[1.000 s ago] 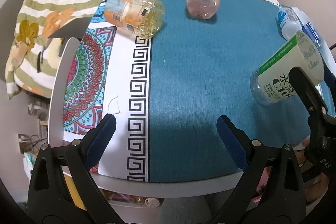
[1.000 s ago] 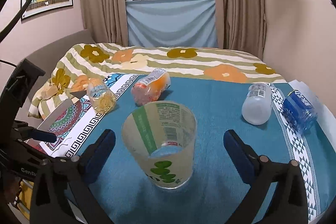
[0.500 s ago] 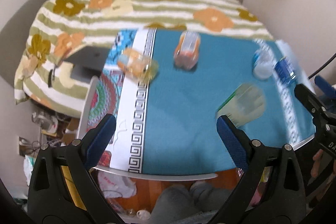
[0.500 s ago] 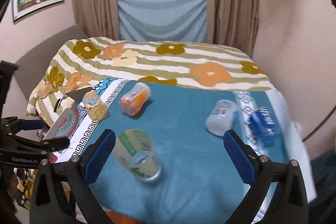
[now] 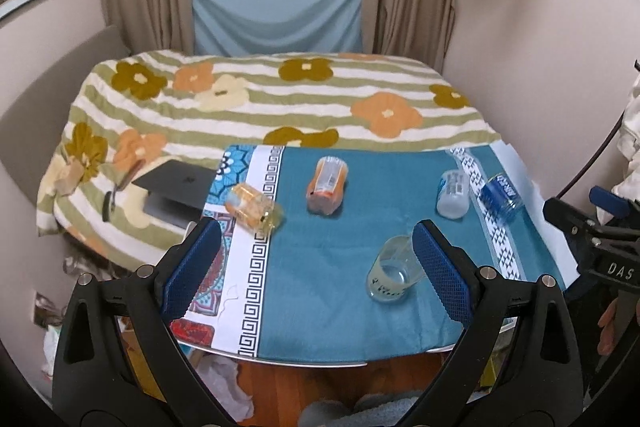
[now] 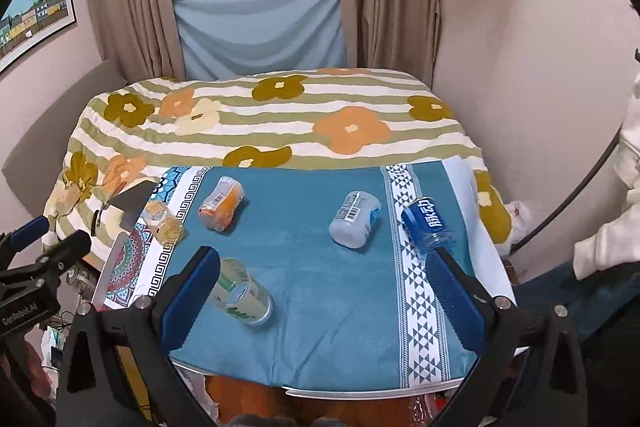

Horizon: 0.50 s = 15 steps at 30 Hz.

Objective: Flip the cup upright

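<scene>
1. Cup (image 5: 394,273) is standing upright on the teal worktop (image 5: 320,287), lower right of frame.
2. Left gripper (image 5: 316,267) and right gripper (image 6: 324,291) jaws are gaping wide, holding nothing.
3. Flip's looking done, so nothing's needing grabbing next.

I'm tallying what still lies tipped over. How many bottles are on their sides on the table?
4: yellow one at the left border, orange one beside it, clear one right of centre, blue one on the right border. None seem hidden.
</scene>
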### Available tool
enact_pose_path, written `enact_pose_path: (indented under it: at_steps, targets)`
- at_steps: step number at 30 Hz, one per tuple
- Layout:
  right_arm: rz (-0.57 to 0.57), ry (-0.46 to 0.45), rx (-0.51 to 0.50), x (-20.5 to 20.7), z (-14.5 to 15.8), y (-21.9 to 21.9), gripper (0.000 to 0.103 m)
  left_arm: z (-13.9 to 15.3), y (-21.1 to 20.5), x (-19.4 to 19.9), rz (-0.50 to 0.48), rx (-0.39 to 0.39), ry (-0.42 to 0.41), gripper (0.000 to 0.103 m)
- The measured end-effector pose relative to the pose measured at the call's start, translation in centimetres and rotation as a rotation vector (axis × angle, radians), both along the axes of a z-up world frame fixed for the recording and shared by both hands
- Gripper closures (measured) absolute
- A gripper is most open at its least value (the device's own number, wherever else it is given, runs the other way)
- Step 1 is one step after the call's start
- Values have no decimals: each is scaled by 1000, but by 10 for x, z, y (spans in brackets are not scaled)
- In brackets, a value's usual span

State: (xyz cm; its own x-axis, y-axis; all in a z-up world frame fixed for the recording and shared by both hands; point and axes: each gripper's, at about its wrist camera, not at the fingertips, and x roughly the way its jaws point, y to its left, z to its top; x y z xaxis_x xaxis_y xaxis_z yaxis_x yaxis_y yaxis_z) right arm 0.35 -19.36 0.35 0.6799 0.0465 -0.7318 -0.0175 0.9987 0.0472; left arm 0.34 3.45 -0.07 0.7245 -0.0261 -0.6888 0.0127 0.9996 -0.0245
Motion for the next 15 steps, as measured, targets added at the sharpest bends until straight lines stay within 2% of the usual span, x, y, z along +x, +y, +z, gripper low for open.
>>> enact_pose_path:
  at_steps: [15]
  targets:
    - [-21, -43, -9, -11, 7, 6, 0, 9, -2, -11, -14, 24, -47, 1]
